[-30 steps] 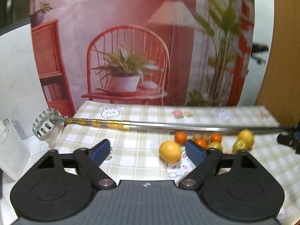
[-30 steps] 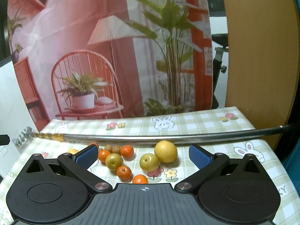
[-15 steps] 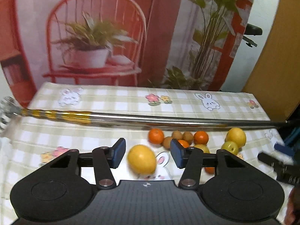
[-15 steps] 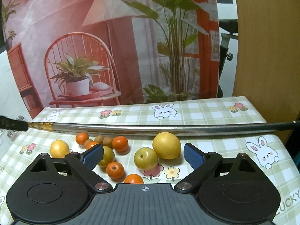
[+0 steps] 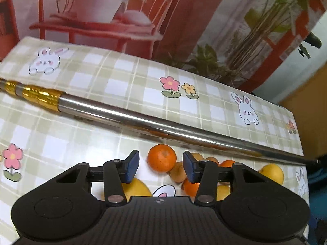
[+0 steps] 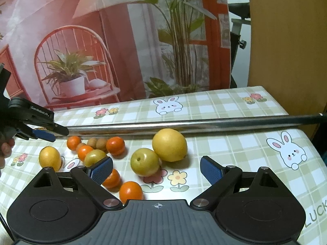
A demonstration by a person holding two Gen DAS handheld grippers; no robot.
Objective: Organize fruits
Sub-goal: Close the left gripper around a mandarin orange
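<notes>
Fruits (image 6: 114,159) lie in a loose row along the surface (image 6: 235,149), parallel to the steel pole (image 6: 184,125) behind them. My left fingers (image 5: 161,166) have just been closing, empty, around a tangerine (image 5: 161,158) without touching; my right fingers (image 6: 156,170) gape wide, empty.

Fruits loose on worktop (image 6: 235,149), near side of metal rod (image 6: 184,125): large yellow citrus (image 6: 169,145), green-yellow plum (image 6: 144,162) touching it, small oranges (image 6: 115,146) further left.

"LUCK" on tablecloth (image 6: 241,106); "GenRobot.AI" on left hand-held gripper (image 6: 52,133).

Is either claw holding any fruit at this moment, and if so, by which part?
Nothing is held. The left claw, its jaws just closing, frames a small orange without touching it; the right claw stands open above the fruit.
</notes>
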